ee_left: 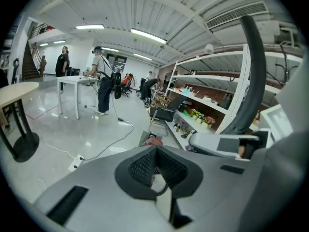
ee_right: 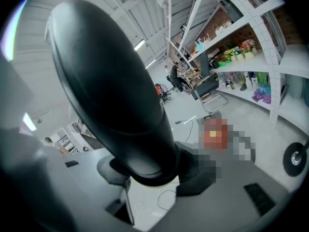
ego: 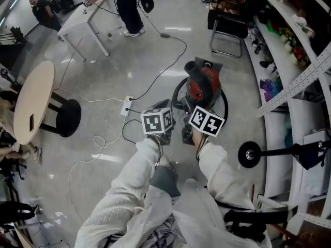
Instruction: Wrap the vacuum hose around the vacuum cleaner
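On the floor ahead, in the head view, the hose [ego: 175,94] loops partly round the vacuum cleaner [ego: 202,84]. Left gripper view — my left claw [ee_left: 155,164] is clenched, empty. Right gripper view — my right claw [ee_right: 153,174] grasps the hose's loose end; wrapping looks unfinished.

I see a bright hall, evenly lit by long ceiling lamps [ee_left: 147,35]. The glossy floor [ego: 155,66] gives back white patches of glare, and the shadows are soft. Both gripper views bend strongly at the edges and have dark corners. In the right gripper view the hose [ee_right: 111,91] is very near and out of focus.
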### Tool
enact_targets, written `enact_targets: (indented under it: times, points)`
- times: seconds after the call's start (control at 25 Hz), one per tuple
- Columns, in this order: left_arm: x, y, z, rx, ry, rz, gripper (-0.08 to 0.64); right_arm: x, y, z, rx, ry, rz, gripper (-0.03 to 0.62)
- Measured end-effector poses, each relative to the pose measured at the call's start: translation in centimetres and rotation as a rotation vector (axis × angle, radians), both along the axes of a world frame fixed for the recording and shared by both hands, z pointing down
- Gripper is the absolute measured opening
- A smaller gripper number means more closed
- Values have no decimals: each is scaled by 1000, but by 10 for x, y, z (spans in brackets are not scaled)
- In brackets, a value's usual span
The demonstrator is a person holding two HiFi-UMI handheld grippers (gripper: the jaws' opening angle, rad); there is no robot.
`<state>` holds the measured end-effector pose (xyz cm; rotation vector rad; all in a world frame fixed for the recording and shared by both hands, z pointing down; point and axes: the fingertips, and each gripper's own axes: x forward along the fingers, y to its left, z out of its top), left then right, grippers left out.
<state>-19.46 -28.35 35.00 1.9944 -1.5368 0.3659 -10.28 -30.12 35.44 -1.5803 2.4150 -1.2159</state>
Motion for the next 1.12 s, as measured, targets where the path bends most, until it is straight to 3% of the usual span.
enact_targets:
  times: [0.2,0.32,0.52,0.68,0.92,1.12]
  points:
    - [101,74,15,-49,2,51,-3,89,63,14,-52,-8,33,241]
    - [136,109,15,-61,31,73,-3,130,95,22,-81,-37,81,241]
    - [161,127,21,-76,-30,99,-3,175,133,36,-98,-148,155,241]
    - [183,134,37,-91,-61,129,-3,198,167,82,-178,-212,203,241]
    - [194,140,86,-102,-74,153,-3,197,186,171,-328,-282,258,241]
    - [179,135,156,-136,-24,154,-3,191,177,254,-443,-303,337,241]
